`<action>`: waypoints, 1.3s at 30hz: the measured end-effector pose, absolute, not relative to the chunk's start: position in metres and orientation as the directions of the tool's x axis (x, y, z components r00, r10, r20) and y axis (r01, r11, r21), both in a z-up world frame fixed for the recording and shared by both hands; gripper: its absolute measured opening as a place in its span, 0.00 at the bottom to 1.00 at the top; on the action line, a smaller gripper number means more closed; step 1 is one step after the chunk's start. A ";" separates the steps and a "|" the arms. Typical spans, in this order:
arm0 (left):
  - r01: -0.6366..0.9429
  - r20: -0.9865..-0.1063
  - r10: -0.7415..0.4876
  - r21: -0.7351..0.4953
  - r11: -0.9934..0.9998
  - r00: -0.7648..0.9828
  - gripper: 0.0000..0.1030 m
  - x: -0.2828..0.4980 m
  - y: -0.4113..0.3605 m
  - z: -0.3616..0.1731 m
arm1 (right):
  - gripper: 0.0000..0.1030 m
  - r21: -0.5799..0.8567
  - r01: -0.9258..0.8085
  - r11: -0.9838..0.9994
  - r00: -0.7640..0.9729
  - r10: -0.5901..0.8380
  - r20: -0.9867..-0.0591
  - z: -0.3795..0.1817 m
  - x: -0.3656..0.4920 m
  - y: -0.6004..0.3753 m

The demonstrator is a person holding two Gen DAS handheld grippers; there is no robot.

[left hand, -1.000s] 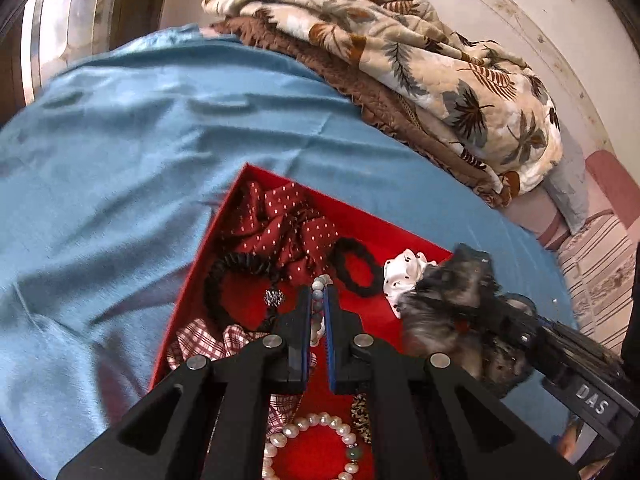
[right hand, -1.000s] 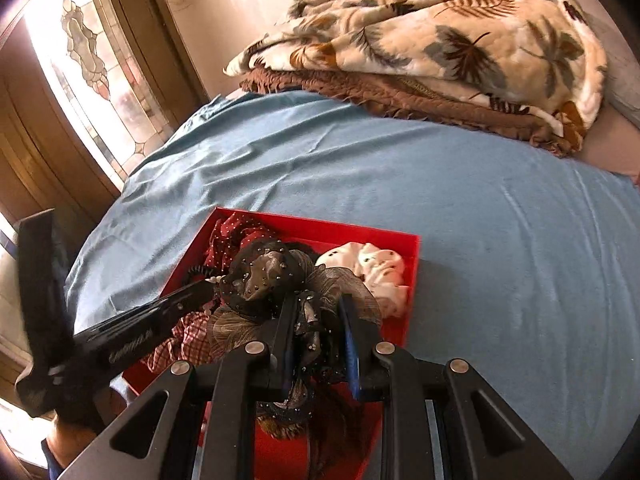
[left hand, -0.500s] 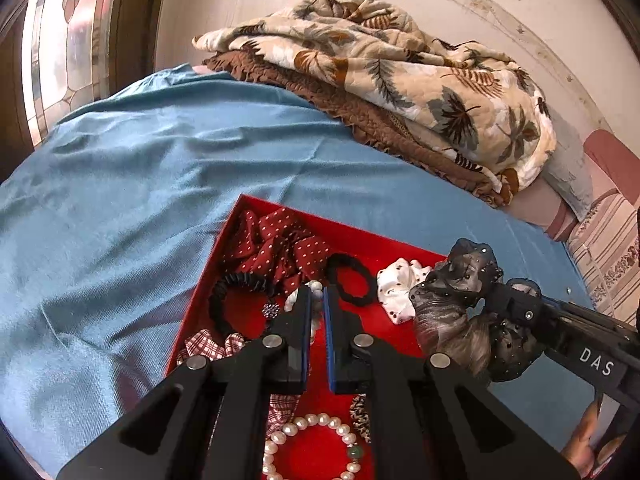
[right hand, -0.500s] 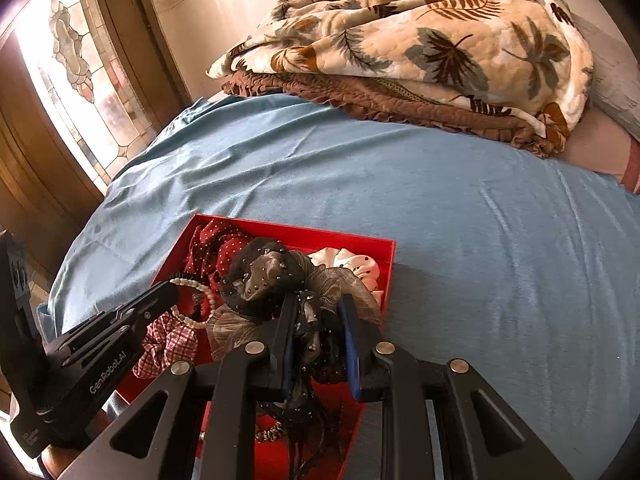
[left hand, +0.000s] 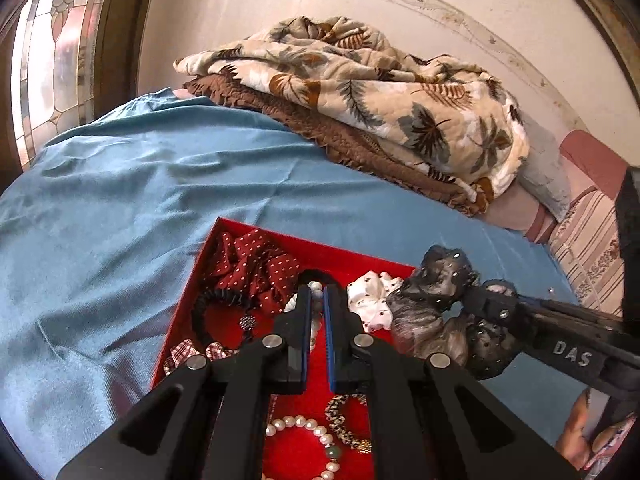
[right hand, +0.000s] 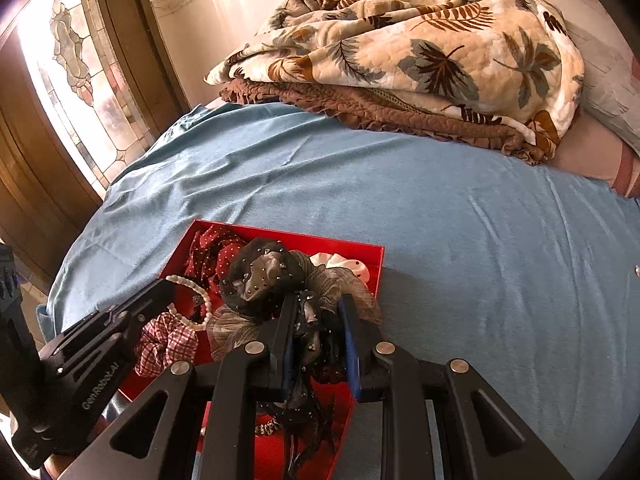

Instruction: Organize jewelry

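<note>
Blue bed [left hand: 120,208], red tray [left hand: 280,234] on it. In tray, left to right: black scrunchie [left hand: 208,308], dotted red bow [left hand: 256,264], white scrunchie [left hand: 370,300]; near end, pearl bracelet [left hand: 304,428]. Left tongs [left hand: 318,300] pinched on a pearl string [right hand: 192,296], held above tray's left half. Right tongs [right hand: 318,316] clamped on dark studded mesh bow [right hand: 264,276], raised over tray's right side. Leaf-print quilt [right hand: 420,48] heaped at bed's far end.
</note>
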State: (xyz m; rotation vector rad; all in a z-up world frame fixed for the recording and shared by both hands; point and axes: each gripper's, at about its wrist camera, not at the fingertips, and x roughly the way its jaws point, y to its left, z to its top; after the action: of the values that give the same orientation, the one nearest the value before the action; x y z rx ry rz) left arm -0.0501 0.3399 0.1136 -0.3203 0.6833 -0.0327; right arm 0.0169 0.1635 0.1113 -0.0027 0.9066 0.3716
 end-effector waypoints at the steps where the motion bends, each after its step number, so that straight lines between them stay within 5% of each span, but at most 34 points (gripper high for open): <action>1: -0.067 -0.610 -0.144 -0.310 0.948 0.780 0.05 -0.051 0.340 0.115 | 0.22 0.153 -0.315 0.937 0.557 0.313 -0.769 0.111 0.017 0.164; 11: 0.040 -0.461 -0.350 -0.558 0.829 0.816 0.05 -0.061 0.379 0.126 | 0.22 0.152 -0.321 0.935 0.580 0.321 -0.749 0.118 0.011 0.162; 19: 0.003 -0.430 -0.364 -0.643 0.766 0.826 0.05 -0.061 0.409 0.120 | 0.22 0.147 -0.338 0.930 0.603 0.334 -0.725 0.131 -0.002 0.157; 39: 0.089 -0.466 -0.446 -0.608 0.789 0.765 0.05 -0.054 0.380 0.117 | 0.22 0.197 -0.324 0.925 0.568 0.356 -0.742 0.117 0.005 0.149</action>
State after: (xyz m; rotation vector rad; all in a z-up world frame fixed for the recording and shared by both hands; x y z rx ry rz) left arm -0.0535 0.3796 0.1169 -0.5984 0.6403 -0.3101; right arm 0.0053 0.1487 0.1168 0.0401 0.8808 0.3996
